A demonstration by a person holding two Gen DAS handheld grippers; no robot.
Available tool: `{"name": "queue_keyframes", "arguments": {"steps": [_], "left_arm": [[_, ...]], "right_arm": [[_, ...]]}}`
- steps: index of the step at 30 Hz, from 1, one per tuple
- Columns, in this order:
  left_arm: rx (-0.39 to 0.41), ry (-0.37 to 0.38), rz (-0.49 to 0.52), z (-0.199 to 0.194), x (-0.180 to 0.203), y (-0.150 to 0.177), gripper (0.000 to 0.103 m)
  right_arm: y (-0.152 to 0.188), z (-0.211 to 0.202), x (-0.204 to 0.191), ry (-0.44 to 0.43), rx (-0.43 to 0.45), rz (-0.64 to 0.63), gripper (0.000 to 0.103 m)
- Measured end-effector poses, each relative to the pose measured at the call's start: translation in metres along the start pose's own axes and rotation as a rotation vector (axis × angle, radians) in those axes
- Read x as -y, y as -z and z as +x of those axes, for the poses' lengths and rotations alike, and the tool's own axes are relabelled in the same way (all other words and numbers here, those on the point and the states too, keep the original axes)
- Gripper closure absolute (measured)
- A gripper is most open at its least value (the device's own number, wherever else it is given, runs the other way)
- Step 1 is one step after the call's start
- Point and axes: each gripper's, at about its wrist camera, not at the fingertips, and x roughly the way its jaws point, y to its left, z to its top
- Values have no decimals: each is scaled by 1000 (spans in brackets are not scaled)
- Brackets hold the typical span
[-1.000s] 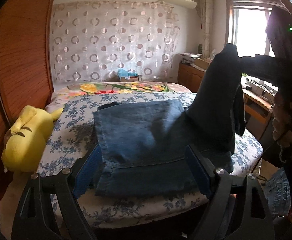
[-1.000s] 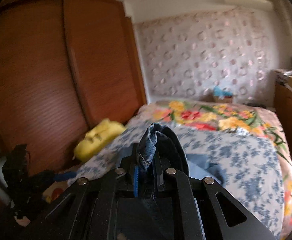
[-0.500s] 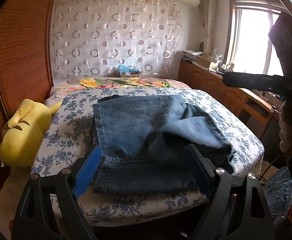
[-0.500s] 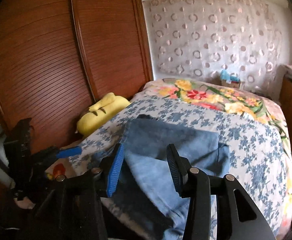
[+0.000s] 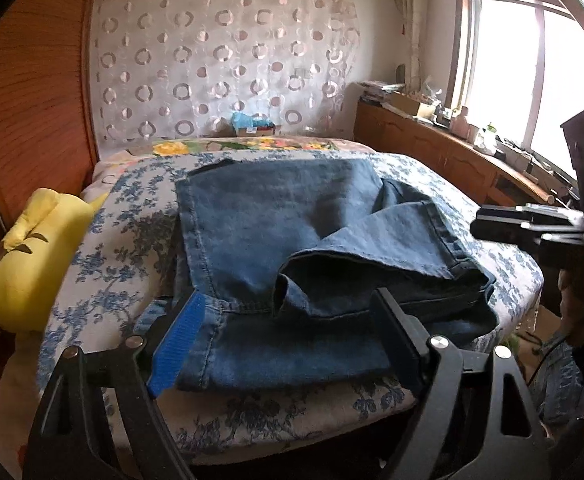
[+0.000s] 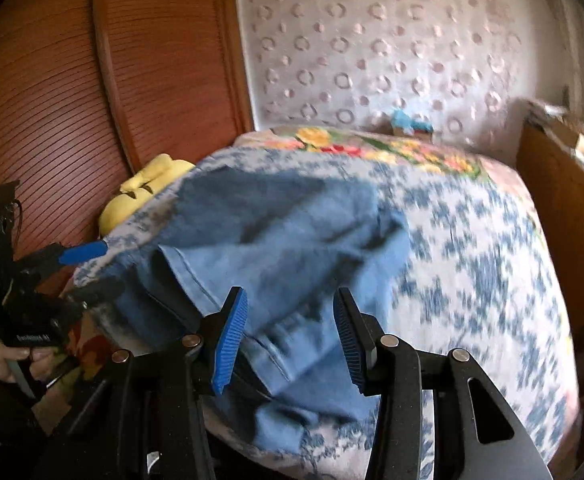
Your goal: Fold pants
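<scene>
The pants are down on the bed now, the leg that hung from the right gripper a second ago dropped across the rest in a rumpled heap. Right jaws released, nothing between them. Left gripper hovers spread wide at the near hem, empty too. The fold has landed untidy and looks to need smoothing

Blue denim pants, loosely folded, rumpled, flat on the floral bedspread

Jeans on floral bed
</scene>
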Motion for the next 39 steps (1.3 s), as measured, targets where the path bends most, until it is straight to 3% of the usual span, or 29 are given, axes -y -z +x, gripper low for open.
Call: {"name": "queue_keyframes", "arguments": {"steps": [4,6,16,19,20,21,23,25,28,33,39], "left_arm": [[-30,9,32,17,3,-2,32],[-63,6,40,28,4,-1,44],[-85,3,61,43,9,-3,52],[-74,8,62,41,10,-4,65],[-72,10,61,41,10,-4,70],[-72,9,61,40,11,-4,77],[-86,-7,67,41,11,-4,88],[-79,-5,76,37,13,-5,89],[-55,8,69,26,13,-8,90],[22,27,66,-5,17,-17,91],[70,41,38,-34,13,-15,92]], "right_arm": [[11,8,7,-7,-24,71,56],[15,10,10,-29,-30,117,56],[21,12,-7,-99,-31,156,56],[23,15,-12,-127,-28,149,56],[23,18,-13,-137,-26,146,59],[22,17,-16,-151,-21,137,72],[19,20,-15,-157,-24,122,78],[14,20,-14,-153,-21,98,91],[2,17,-6,-167,13,79,97],[-35,-1,-3,-179,97,35,99],[-75,-2,-29,-185,121,-59,99]]}}
